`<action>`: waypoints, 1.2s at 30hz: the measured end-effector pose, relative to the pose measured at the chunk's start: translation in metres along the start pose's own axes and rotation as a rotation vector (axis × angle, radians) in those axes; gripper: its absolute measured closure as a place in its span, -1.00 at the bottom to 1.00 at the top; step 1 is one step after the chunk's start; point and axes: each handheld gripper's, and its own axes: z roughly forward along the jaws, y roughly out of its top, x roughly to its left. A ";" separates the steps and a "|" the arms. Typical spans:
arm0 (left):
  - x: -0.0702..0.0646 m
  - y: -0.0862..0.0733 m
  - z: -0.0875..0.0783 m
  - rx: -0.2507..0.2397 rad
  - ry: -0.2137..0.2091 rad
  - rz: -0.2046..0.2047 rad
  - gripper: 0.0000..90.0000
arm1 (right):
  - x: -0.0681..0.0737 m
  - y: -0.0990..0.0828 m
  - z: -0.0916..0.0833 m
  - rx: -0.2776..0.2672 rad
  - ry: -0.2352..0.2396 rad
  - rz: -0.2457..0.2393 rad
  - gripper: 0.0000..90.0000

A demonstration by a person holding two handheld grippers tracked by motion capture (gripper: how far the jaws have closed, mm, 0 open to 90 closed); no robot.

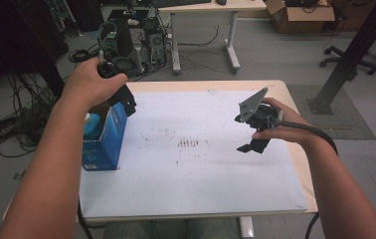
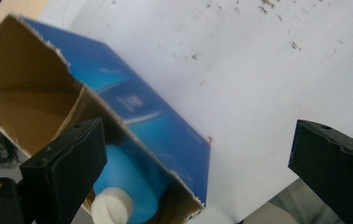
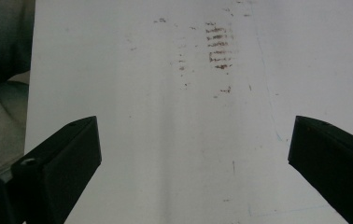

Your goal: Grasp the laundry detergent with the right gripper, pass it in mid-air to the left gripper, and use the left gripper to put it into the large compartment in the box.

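Blue bottle (image 2: 128, 186) w/ white cap (image 2: 112, 206) sits inside an open-topped blue carton (image 1: 107, 137) at the left edge of the worktop (image 1: 196, 184), nearer the person than the far rim. Left tool (image 1: 126, 102) hovers just above the carton's far end, jaws spread wide, holding nothing; in the left gripper view one jaw hangs over the carton's mouth, the other out over bare white surface. Right tool (image 1: 252, 144) waits well apart at the right side, also wide and empty, pointed down toward the stained centre (image 3: 219, 46) of the worktop.

Judged step: approach, pre-grasp on the bottle. Next move prob. calls for shifting the left tool over the carton opening and lowering it so both jaws bracket the bottle below the cap, w/o snagging the torn cardboard rim. Right tool may need to steady the carton.
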 end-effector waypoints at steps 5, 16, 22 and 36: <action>-0.006 0.005 0.004 0.009 -0.038 0.108 -0.90 | -0.004 0.006 -0.002 0.047 0.029 -0.011 -0.94; -0.023 0.023 0.011 0.016 -0.071 0.267 -0.90 | 0.003 0.016 0.008 0.128 0.110 -0.034 -0.93; -0.035 0.024 0.016 0.042 -0.069 0.364 -0.90 | 0.001 0.016 0.012 0.157 0.123 -0.029 -0.93; -0.053 0.018 0.026 0.029 -0.059 0.415 -0.90 | 0.001 0.018 0.013 0.178 0.133 -0.018 -0.92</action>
